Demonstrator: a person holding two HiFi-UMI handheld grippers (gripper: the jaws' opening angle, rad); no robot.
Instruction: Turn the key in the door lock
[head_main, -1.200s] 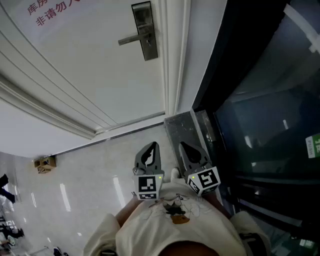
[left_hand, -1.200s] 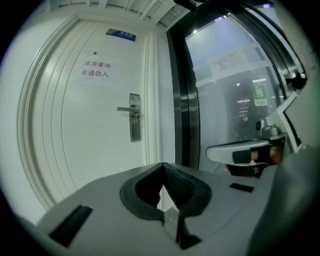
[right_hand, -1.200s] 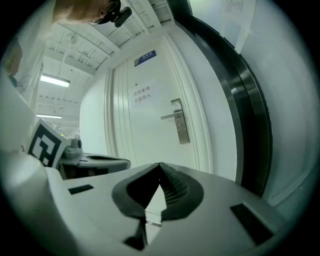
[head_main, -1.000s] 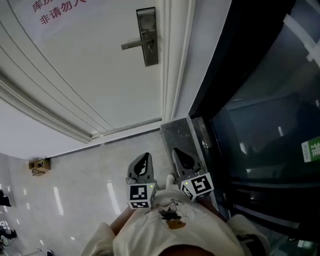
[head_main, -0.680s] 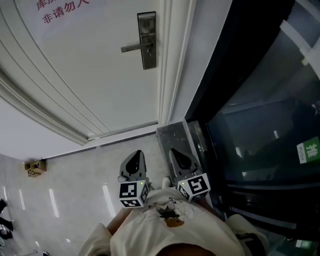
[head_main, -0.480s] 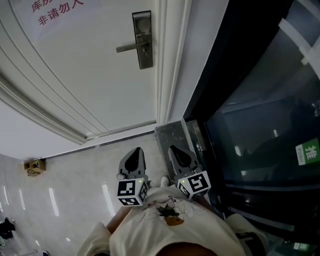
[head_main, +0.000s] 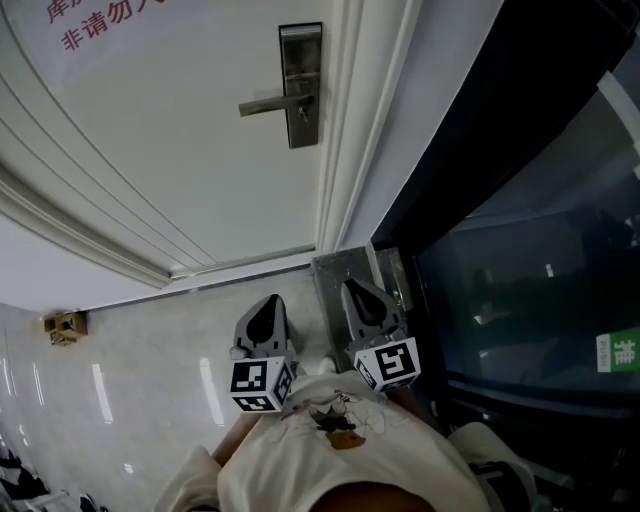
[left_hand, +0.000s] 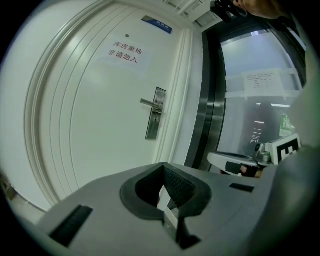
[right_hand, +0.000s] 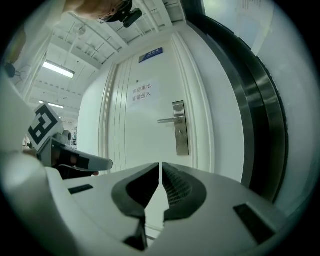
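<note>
Two tools are in view and neither holds anything. The left tool (left_hand: 163, 166) has its jaws pressed together at the tips with nothing between them. The right tool (right_hand: 160, 165) shows only a hairline slit between its pads. Both are held low in front of the person, pointing roughly toward the white door (head_main: 180, 150) but well apart from it.

The steel lock plate (head_main: 301, 85) sits near the door's right edge. Just below the lever handle (head_main: 268, 104) is a small dark speck that is probably the key (head_main: 303, 113), though it is too small to be sure.

A key like this is likely light, stiff, thin and smooth, so it could slip or skew between the pads. The best hold looks to be the flat head standing out from the plate, with one pad on each broad face. The jaws would first have to spread enough to pass over it. Turning should need a firm squeeze and a wrist roll about the key's own axis, without prying sideways.
</note>
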